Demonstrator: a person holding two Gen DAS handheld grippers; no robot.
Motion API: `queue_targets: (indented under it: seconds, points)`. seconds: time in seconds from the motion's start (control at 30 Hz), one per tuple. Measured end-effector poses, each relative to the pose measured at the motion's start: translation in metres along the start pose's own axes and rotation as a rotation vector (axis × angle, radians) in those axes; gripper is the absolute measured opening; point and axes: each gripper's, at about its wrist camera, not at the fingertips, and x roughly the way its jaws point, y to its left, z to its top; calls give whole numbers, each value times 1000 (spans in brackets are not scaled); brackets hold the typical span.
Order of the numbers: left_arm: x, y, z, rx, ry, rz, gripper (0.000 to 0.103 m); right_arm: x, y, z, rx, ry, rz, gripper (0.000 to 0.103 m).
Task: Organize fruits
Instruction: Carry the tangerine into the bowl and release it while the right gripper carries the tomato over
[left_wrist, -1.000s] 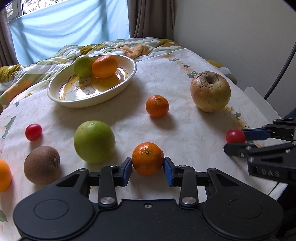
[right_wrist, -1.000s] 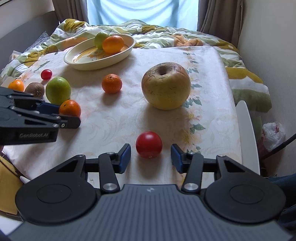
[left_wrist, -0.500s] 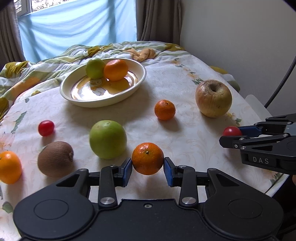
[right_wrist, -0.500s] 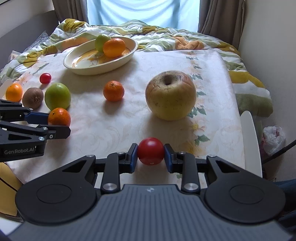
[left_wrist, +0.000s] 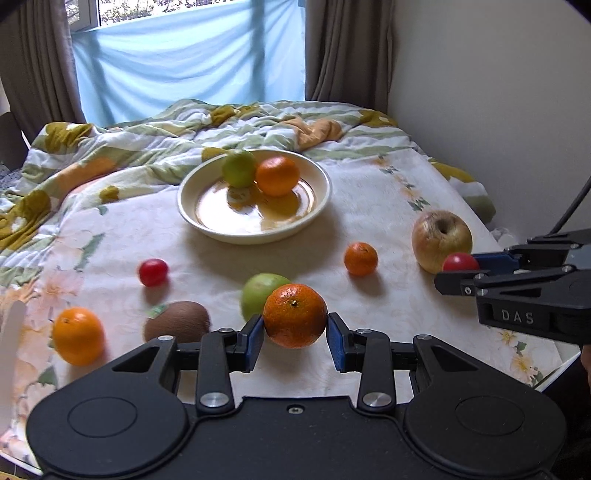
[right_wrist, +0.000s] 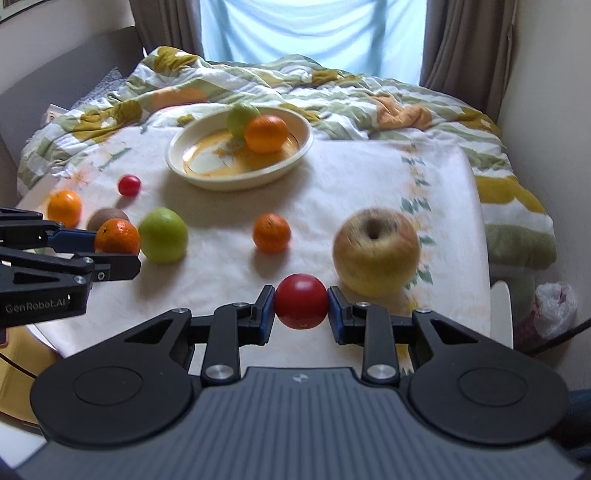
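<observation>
Two fruits already in far bowl (left_wrist: 321, 206). Mandarin (left_wrist: 294, 315) clamped in left gripper (left_wrist: 295, 338), red tomato (right_wrist: 301, 305) in right gripper (right_wrist: 301, 312), both near. Six fruits left on cloth.

"DAS" on right claw (left_wrist: 460, 267), "GenRobot.AI" on left claw (right_wrist: 117, 254)

A mandarin (left_wrist: 295, 315) and a red tomato (right_wrist: 301, 301) are held above the cloth; the bowl (left_wrist: 207, 221) holds two fruits.
</observation>
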Motion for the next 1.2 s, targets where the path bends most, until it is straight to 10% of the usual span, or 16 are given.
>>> queue_targets:
  seconds: [0.53,1.2]
  points:
    - [-11,67,54,-56,-42,93,41,8,28,81,-33,-44,58,45]
    - [100,116,152,-39,14,21,41,97,17,184,29,-44,30,45]
